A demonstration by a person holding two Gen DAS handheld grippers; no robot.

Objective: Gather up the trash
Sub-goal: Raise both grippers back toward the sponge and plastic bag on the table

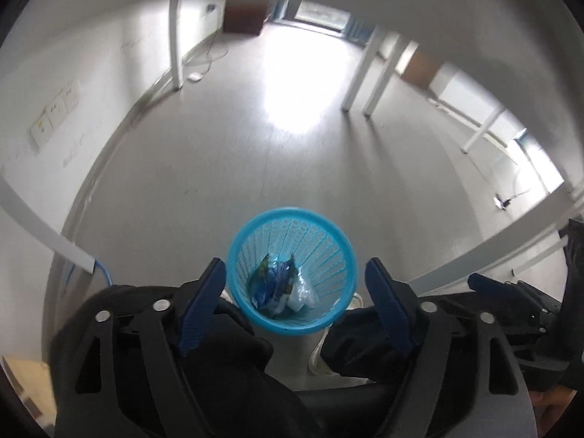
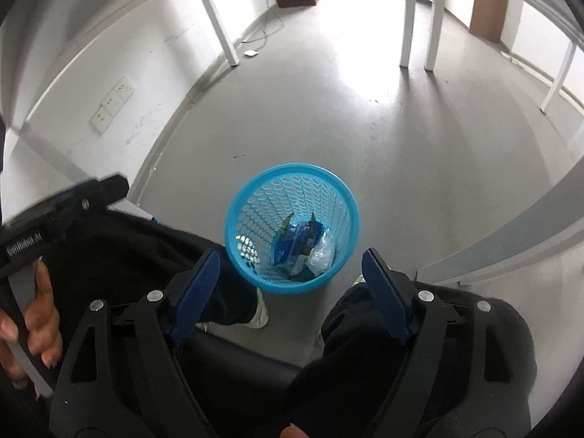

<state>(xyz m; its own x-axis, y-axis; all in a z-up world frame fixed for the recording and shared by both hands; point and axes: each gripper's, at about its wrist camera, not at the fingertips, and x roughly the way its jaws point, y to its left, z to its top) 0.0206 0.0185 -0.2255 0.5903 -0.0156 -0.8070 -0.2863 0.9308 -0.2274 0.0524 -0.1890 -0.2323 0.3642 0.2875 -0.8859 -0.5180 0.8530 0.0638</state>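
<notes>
Blue bin [image 2: 290, 228] stands upright on grey floor [image 2: 365, 116], between the person's feet. Trash [image 2: 304, 246] lies at the bottom inside it: blue wrappers [image 1: 273, 284] plus a crumpled clear bag [image 2: 323, 252] on their right side.

Left gripper [image 1: 295, 292] points steeply down over the bin, jaws released wide, nothing between them; blue pads [image 1: 204, 303] frame the bin rim on either side in the left wrist view, apart from it. Right gripper [image 2: 290, 281] same: jaws spread, empty, above the bin's near rim, not touching.

In the right wrist view the left gripper's black body shows at the left edge, with the left hand [image 2: 33, 314] wrapped on its handle. In the left wrist view the right gripper appears at the right edge, one blue pad visible.

Black trousers [image 2: 120, 255] and a white shoe [image 2: 259, 314] sit below the bin; the person seems seated, dark seat edge under the legs.

White table legs [image 2: 419, 18] stand on the floor further off. Wall sockets [image 2: 111, 104] on the white wall to the left, a cable [image 2: 261, 36] on the floor by the far wall.
</notes>
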